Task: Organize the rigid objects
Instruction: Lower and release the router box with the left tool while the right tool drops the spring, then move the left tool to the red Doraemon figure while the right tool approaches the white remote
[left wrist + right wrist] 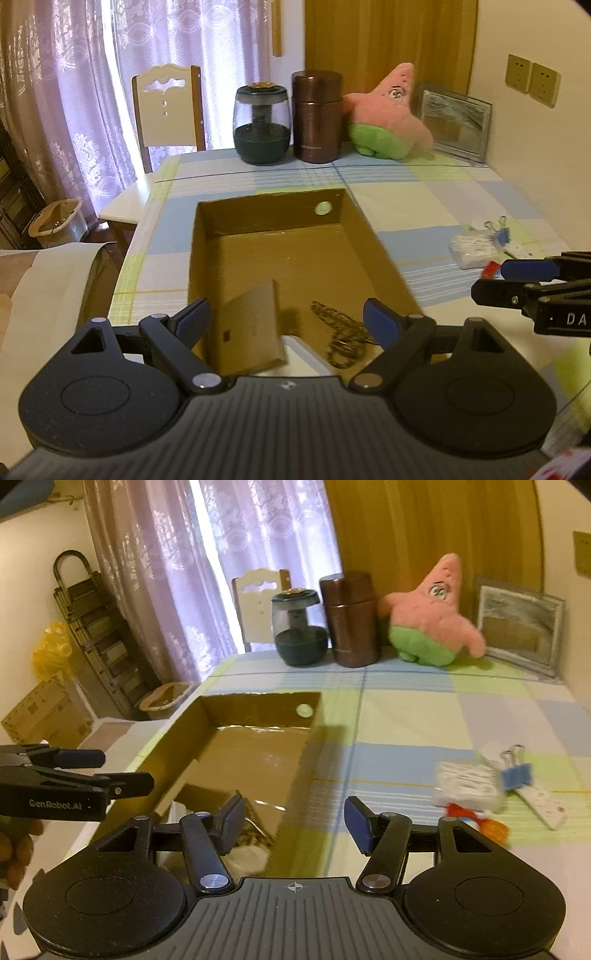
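Hovering with fingers apart and empty, the right tool (295, 825) and left tool (286, 321) sit over the cardboard box (295, 771), so the next move likely calls for reaching right to the blue binder clip (517, 773) on the desk (406, 716).

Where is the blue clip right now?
The blue clip lies on the tablecloth at the right of the right wrist view, beside the white bundle and well right of the cardboard box.

Cardboard box (207, 236) on table (424, 184), binder clip (517, 775) to its right.
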Available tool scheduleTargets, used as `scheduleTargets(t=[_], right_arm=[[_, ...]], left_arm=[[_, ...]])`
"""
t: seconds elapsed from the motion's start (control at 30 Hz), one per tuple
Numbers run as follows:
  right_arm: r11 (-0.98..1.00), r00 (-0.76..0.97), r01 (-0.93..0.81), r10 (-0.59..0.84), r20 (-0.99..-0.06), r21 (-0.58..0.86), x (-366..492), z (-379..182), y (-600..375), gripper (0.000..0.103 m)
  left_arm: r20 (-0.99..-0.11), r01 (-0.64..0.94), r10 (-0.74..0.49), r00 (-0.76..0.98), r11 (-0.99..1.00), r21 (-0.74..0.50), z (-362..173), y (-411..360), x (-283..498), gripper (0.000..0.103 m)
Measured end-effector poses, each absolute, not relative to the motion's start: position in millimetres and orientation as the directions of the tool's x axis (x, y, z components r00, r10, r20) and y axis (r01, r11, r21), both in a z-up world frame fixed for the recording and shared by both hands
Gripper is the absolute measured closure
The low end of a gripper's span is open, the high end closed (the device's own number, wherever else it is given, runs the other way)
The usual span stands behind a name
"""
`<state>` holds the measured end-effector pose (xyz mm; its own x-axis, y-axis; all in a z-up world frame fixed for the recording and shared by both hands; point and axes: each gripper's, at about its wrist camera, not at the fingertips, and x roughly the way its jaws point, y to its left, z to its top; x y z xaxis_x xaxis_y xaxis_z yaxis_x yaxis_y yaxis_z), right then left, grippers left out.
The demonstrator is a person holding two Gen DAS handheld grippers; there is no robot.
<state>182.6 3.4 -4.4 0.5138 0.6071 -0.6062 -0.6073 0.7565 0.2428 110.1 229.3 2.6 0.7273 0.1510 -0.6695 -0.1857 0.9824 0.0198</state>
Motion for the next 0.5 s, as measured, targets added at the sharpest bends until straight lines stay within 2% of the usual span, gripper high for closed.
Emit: scheduleTargets(t=[0.5], right_arm=[[0.813,0.589,-0.542,0.547,-0.595,0.211,143,22,-70,0.043]], left_arm=[[-0.651,-0.160,0.120,0.750,0.987,-0.003,28,164,75,0.016]])
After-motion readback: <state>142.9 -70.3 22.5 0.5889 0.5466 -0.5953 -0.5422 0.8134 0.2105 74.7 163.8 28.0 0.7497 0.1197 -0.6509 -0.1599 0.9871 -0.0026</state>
